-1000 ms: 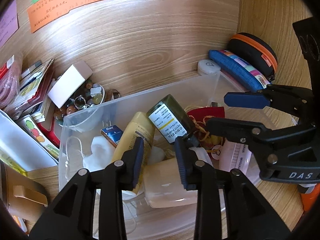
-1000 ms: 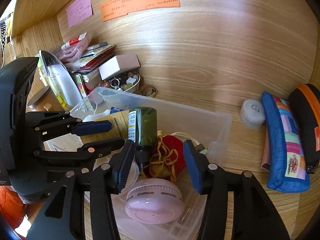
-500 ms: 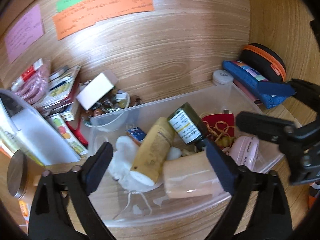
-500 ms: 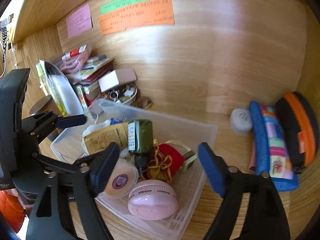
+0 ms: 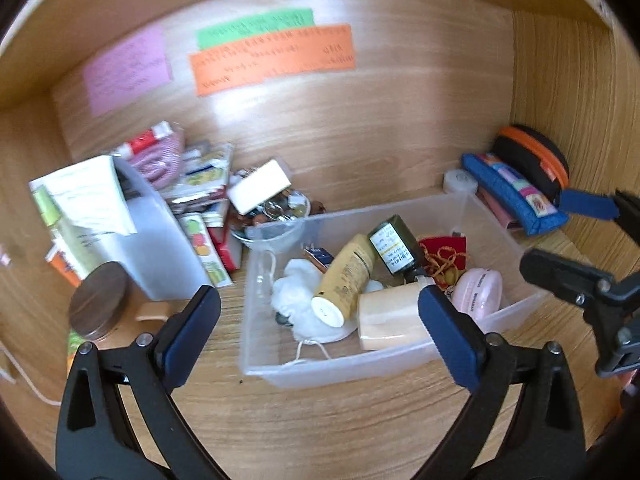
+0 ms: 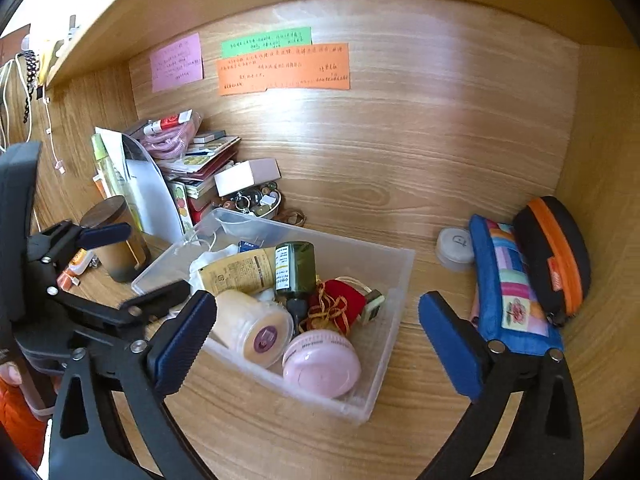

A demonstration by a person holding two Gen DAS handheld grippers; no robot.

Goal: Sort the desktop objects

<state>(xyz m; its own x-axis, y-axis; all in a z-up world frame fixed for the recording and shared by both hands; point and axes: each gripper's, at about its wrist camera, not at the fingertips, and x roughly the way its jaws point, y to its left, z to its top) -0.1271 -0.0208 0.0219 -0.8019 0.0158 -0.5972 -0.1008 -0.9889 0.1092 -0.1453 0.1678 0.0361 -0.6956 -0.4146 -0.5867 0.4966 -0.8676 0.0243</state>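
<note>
Both grippers have pulled back from the clear bin (image 5: 400, 372) at 12 o'clock, jaws just spreading wide, nothing between them. The pencil pouch (image 6: 508, 280) at 3 o'clock waits; a crowded bin risks tipping the green bottle (image 6: 294, 266).

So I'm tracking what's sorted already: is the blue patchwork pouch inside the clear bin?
No, the blue patchwork pouch lies on the desk right of the clear bin, beside the black case.

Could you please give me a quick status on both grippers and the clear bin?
Left gripper, right gripper: just opened wide, empty. Clear bin on desk, full: green bottle, pink case. Nothing blocking.
</note>
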